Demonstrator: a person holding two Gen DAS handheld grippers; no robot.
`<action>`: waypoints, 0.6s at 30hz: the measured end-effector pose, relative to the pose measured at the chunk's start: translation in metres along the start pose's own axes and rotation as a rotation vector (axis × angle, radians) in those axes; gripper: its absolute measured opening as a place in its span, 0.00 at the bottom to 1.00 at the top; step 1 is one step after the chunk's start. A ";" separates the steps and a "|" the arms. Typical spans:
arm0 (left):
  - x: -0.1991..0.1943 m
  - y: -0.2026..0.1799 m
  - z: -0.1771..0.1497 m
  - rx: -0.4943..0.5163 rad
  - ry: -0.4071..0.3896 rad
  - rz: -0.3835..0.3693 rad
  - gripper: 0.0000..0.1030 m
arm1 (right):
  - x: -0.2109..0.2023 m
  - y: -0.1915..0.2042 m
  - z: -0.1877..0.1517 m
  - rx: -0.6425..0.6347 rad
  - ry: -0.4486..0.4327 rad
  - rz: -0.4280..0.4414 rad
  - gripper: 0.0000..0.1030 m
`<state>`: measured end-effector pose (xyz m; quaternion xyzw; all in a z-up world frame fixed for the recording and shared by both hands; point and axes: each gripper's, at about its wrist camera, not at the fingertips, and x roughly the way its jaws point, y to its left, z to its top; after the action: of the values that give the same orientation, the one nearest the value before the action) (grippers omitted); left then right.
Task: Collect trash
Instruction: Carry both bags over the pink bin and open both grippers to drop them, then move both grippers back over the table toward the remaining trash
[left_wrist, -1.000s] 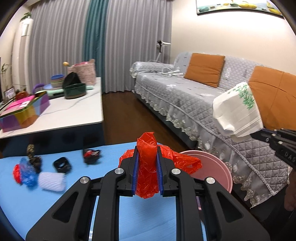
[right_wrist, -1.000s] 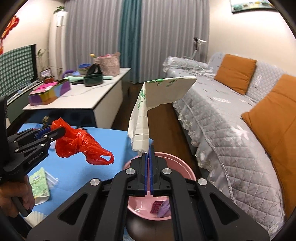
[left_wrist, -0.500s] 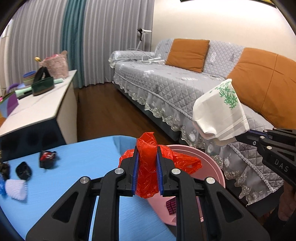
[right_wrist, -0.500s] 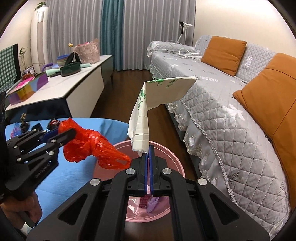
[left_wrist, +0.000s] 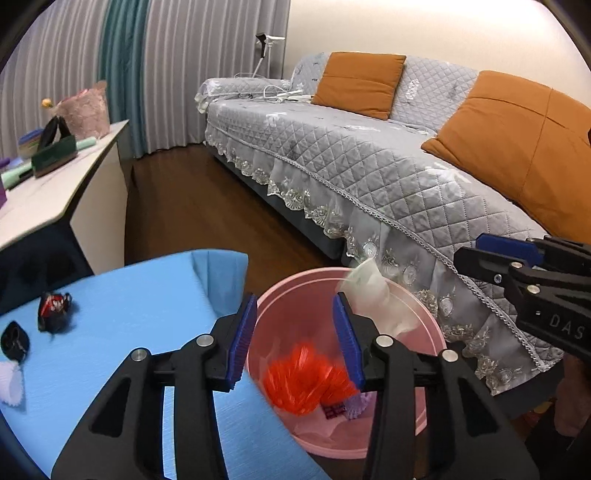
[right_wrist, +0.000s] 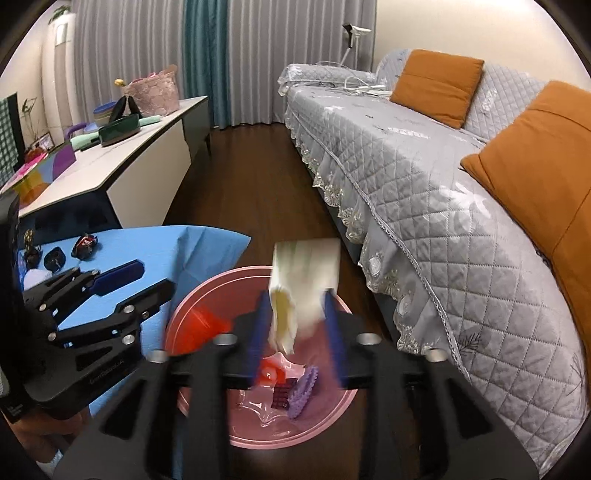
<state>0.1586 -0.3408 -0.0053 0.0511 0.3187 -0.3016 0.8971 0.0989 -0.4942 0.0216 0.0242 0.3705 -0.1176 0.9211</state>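
Observation:
A pink bin (left_wrist: 424, 325) stands on the floor beside the blue-covered table (left_wrist: 122, 332); it also shows in the right wrist view (right_wrist: 325, 424). My left gripper (left_wrist: 293, 332) is open above it, and the red plastic bag (left_wrist: 303, 380) is blurred, falling into the bin. My right gripper (right_wrist: 297, 328) is open over the bin, and the white paper bag with green print (right_wrist: 303, 284) is blurred, dropping between its jaws. The right gripper also shows at the right edge of the left wrist view (left_wrist: 495, 254). A purple piece (right_wrist: 304, 387) lies inside the bin.
Small trash lies on the blue table: a red-black wrapper (left_wrist: 53, 306), a black piece (left_wrist: 14, 341) and a white paper cup liner (left_wrist: 11, 380). A grey quilted sofa (left_wrist: 369, 155) with orange cushions is close on the right. A white sideboard (right_wrist: 122, 158) stands at the left.
Both grippers moved over the pink bin and opened. The red bag left the left gripper and the white paper bag left the right gripper; both are falling into the bin.

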 end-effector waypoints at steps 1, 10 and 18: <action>-0.003 0.001 -0.002 -0.007 0.002 0.001 0.41 | -0.001 0.000 0.000 0.001 -0.002 -0.002 0.37; -0.047 0.014 -0.008 -0.016 -0.027 0.019 0.41 | -0.012 0.012 0.002 0.002 -0.048 0.024 0.37; -0.118 0.048 -0.007 -0.030 -0.109 0.079 0.41 | -0.042 0.055 0.007 -0.016 -0.138 0.114 0.37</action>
<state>0.1103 -0.2399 0.0556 0.0335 0.2714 -0.2635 0.9251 0.0871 -0.4329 0.0531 0.0298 0.3051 -0.0635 0.9497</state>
